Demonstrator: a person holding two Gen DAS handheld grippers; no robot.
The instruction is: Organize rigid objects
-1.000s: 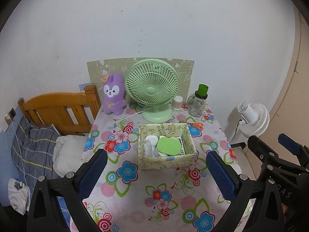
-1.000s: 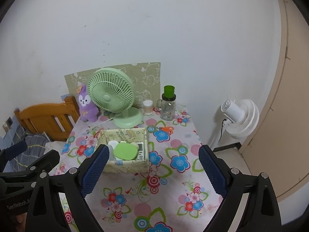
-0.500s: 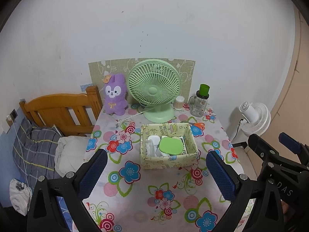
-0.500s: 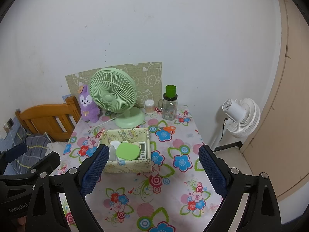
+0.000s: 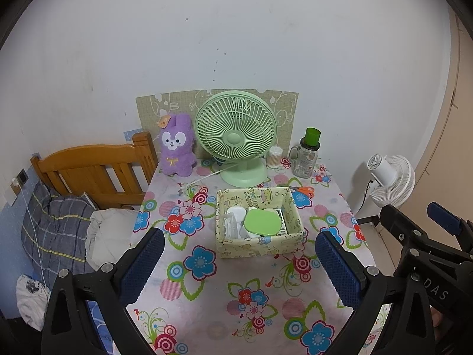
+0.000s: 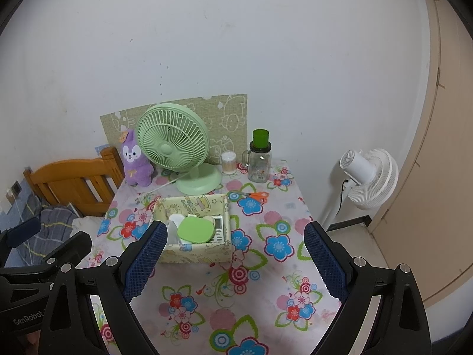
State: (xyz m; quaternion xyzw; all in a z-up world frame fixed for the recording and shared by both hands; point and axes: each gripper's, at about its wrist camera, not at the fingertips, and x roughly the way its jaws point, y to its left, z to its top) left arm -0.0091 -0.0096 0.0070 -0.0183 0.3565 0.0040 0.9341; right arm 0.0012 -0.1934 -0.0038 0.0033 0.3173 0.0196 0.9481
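Both the left gripper (image 5: 239, 261) and the right gripper (image 6: 236, 256) hang spread wide and empty above the flowered table (image 5: 207, 301). The box (image 5: 258, 222) sits mid-table, its long axis crosswise, a green lid (image 5: 262, 222) lying flat inside it.

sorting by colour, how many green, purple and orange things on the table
green: 3 (fan, jar lid, flat lid in the box)
purple: 1 (plush)
orange: 1 (scissors)
total: 5
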